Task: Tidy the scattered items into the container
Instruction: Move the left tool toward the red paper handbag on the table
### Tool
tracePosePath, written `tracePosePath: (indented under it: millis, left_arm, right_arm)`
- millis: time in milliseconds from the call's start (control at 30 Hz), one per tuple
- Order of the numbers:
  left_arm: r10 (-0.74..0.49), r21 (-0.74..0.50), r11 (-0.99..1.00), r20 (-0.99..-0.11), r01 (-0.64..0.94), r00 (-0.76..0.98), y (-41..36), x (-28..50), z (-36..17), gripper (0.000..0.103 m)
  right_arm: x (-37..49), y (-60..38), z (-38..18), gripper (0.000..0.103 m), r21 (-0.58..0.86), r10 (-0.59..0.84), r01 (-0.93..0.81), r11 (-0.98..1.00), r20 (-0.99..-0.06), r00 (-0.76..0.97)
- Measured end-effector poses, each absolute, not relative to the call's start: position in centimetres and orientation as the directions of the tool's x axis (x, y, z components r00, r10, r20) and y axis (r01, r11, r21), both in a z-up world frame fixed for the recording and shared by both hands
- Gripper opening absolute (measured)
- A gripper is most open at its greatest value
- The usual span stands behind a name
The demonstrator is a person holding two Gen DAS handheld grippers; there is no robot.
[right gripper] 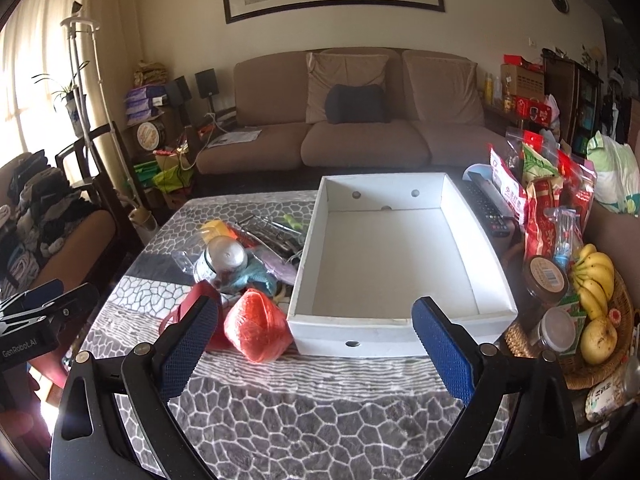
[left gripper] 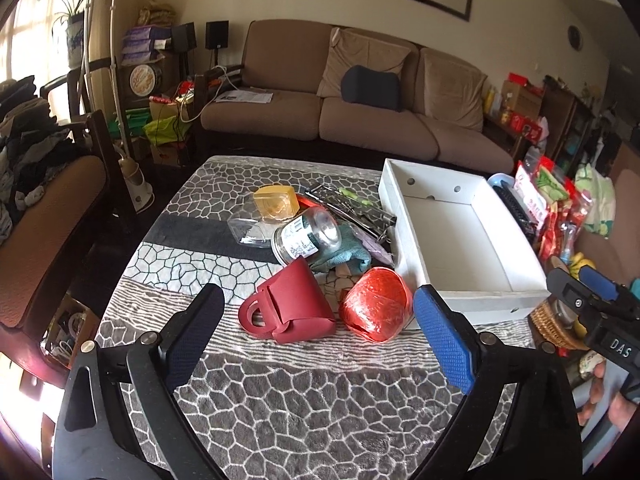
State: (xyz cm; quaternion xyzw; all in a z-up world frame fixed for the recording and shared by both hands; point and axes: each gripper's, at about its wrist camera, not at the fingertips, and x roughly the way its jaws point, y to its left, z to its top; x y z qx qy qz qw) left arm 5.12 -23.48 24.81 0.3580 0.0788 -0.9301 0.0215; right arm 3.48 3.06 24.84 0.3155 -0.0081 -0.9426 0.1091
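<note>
A white empty box (left gripper: 460, 236) (right gripper: 384, 256) stands on the right of the patterned table. Left of it lies a heap: a red pouch (left gripper: 288, 308) (right gripper: 186, 308), an orange-red ball of string (left gripper: 376, 304) (right gripper: 256, 328), a glass jar (left gripper: 308, 236) (right gripper: 224, 260) on its side, a teal cloth (left gripper: 344, 258), a yellow box (left gripper: 276, 200) and a metal tool (left gripper: 352, 208). My left gripper (left gripper: 318, 294) hovers open just short of the pouch and ball. My right gripper (right gripper: 316, 306) (left gripper: 580, 280) is open before the box's near wall, holding nothing.
Right of the box are a remote (right gripper: 484, 204), snack bags (right gripper: 540, 200), jars (right gripper: 544, 276) and a wicker basket (right gripper: 600, 368) with bananas. A chair piled with clothes (left gripper: 36, 152) stands left of the table, a sofa (left gripper: 360, 120) behind. A person's hand (left gripper: 600, 392) shows at the right.
</note>
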Motion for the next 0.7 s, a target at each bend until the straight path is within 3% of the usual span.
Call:
tracePosePath:
  millis: [533,633,667,700]
  left_arm:
    - [-0.004,-0.092,-0.990,-0.727,0.104,-0.687,-30.0,-0.4,18.2,0.093]
    - [0.003,-0.100,-0.989,-0.752,0.110,-0.659,-31.2,-1.8,16.0,0.076]
    - [0.008,-0.103,-0.989,-0.760,0.108,-0.650,-31.6,-2.2,15.3,0.061]
    - [0.013,-0.105,-0.989,-0.769,0.106,-0.639,-31.7,-2.7,14.5,0.048]
  right_arm:
    - [-3.3,-4.2,20.1,0.100,0.101,-0.260,0.261,-0.960,-0.661,-0.703]
    - [-4.9,-5.3,18.4,0.100,0.128,-0.289,0.279,-0.952,-0.680,-0.674]
    - [-5.4,-5.6,17.9,0.098,0.135,-0.296,0.284,-0.949,-0.684,-0.667]
    - [-5.8,-6.0,17.4,0.089,0.140,-0.304,0.291,-0.947,-0.686,-0.661]
